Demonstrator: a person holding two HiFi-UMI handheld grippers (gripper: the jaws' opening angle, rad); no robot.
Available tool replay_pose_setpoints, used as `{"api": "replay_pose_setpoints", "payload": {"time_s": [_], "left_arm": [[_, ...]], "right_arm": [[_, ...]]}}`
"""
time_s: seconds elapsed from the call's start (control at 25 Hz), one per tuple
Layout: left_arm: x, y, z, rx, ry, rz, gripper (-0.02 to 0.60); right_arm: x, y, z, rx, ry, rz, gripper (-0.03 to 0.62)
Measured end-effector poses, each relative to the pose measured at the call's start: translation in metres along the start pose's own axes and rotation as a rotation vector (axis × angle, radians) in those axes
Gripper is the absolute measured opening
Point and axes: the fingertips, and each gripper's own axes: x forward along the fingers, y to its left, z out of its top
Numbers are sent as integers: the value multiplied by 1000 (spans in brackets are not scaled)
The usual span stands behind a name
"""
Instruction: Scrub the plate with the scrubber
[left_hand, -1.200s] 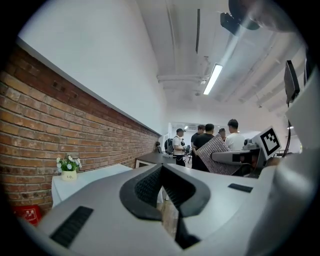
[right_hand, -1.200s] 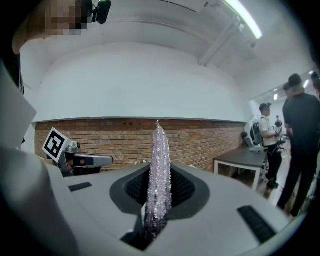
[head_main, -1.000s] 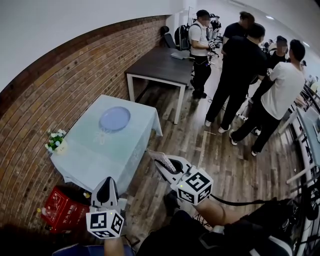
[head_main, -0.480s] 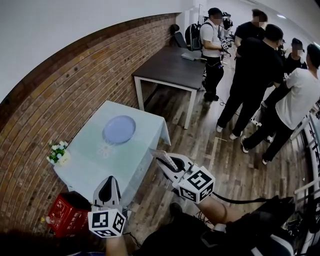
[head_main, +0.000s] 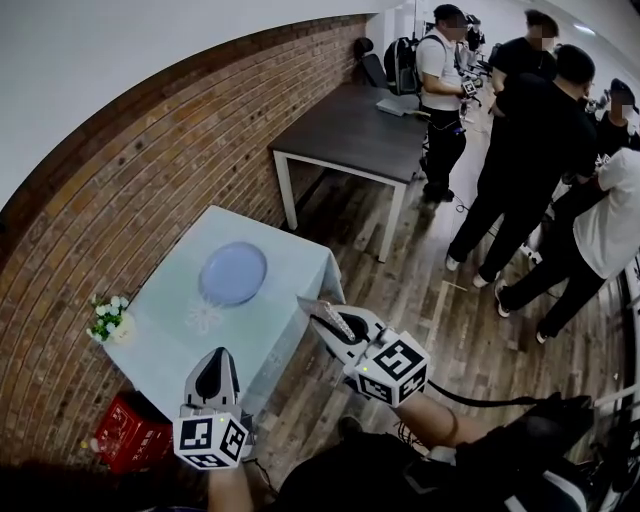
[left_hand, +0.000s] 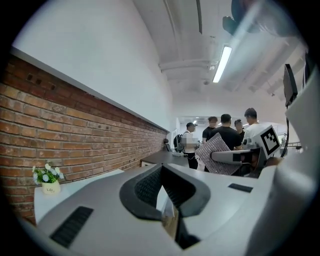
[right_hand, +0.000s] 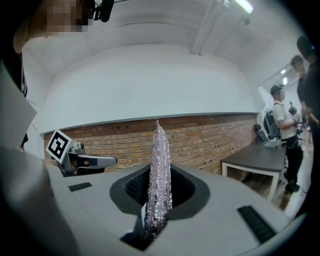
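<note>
We hold the right tool (head_main: 322, 322) pinching the scrubber (right_hand: 159, 175). Our left tool (head_main: 216, 364) is pressed together, empty. The plate (head_main: 232, 273) lies on the counter (head_main: 165, 345), well apart from both.

Plate (head_main: 232, 273), flowerpot (head_main: 108, 320) on table (head_main: 275, 335)

brick wall (head_main: 130, 170), wood floor (head_main: 440, 300), dark table (head_main: 360, 125)
</note>
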Motion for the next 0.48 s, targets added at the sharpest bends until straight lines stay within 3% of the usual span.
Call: {"api": "replay_pose_setpoints", "payload": {"time_s": [0.48], "left_arm": [[64,-2,-4,43,-3,101,12]], "right_arm": [[38,-64,0,-5,2,80,57]]}}
